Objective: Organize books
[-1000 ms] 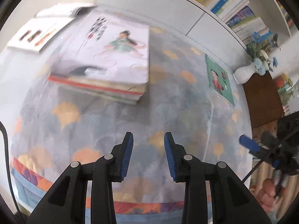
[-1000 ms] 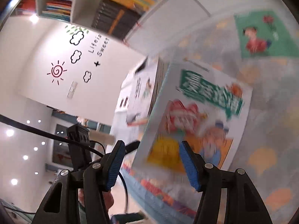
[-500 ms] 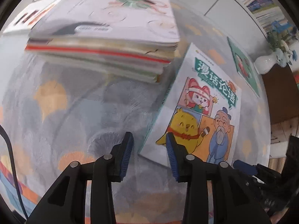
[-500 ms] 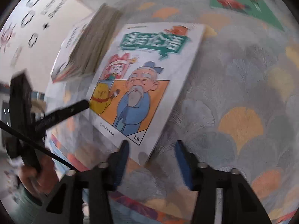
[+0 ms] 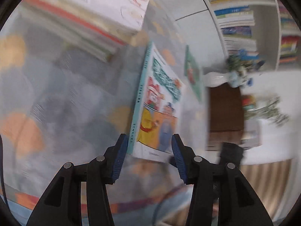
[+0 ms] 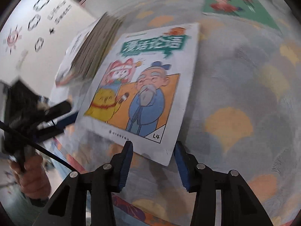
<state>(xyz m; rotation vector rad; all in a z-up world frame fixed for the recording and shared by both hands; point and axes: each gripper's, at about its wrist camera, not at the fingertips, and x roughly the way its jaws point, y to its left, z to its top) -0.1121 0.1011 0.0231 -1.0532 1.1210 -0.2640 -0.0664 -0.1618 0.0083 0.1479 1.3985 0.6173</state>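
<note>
Closing in on the comic book (image 6: 148, 86) from two sides. It lies face up on the patterned cloth (image 6: 244, 98), just beside the stack of books (image 5: 90, 18), with a green book (image 6: 239, 7) well apart at the far edge.

Left gripper (image 5: 147, 156): jaws have just been opening, now part open, straddling the book's near spine corner. Pads look clear of it, though blur makes contact hard to rule out.

Right gripper (image 6: 153, 162): part open, jaws either side of the near right corner, not pinching.

Step in hand, as I judge it: getting a hold on the comic book to add it to the stack. Next move calls for one pad under the cover edge, then a firm pinch and lift.
</note>
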